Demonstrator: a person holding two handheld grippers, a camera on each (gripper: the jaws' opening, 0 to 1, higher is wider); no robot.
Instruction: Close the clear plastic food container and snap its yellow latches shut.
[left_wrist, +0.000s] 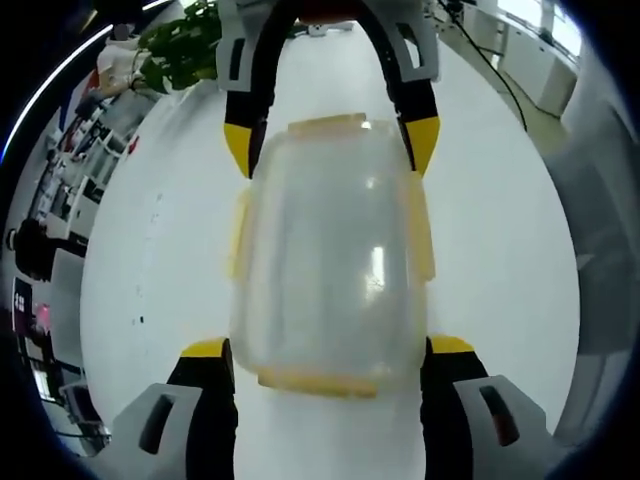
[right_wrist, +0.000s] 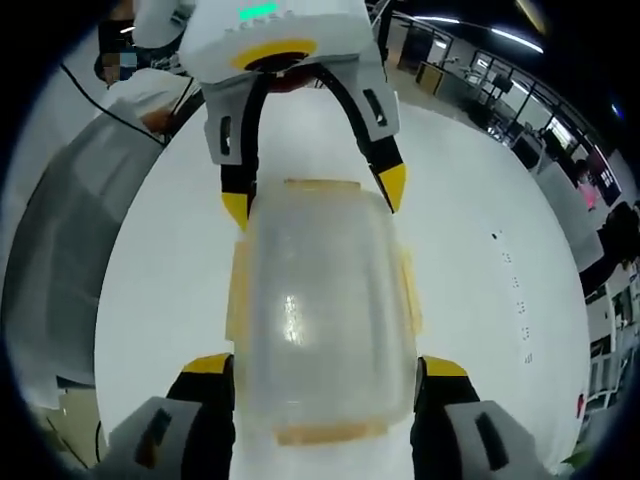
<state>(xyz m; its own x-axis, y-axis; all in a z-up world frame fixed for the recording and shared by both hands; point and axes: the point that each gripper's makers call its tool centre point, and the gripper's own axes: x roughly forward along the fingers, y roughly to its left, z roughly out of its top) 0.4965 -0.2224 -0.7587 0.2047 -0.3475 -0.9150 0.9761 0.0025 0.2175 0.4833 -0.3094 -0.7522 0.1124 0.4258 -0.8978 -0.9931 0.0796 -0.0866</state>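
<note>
Box (left_wrist: 330, 255) is sitting on the white bench (left_wrist: 500, 230) w/ lid on, between both grippers — left gripper (left_wrist: 327, 365) and right gripper (right_wrist: 325, 375) are facing each other, each w/ jaws apart, straddling an end. Looks like the latching step is beginning; yellow latches (left_wrist: 240, 232) seem to be sticking out, not yet snapped. Next: press each flap down til it clicks.

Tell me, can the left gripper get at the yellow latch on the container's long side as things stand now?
Probably yes. The left gripper straddles the near end of the clear container, its jaws open, and the side latch lies uncovered just ahead. The right gripper straddles the far end, clear of it.
</note>
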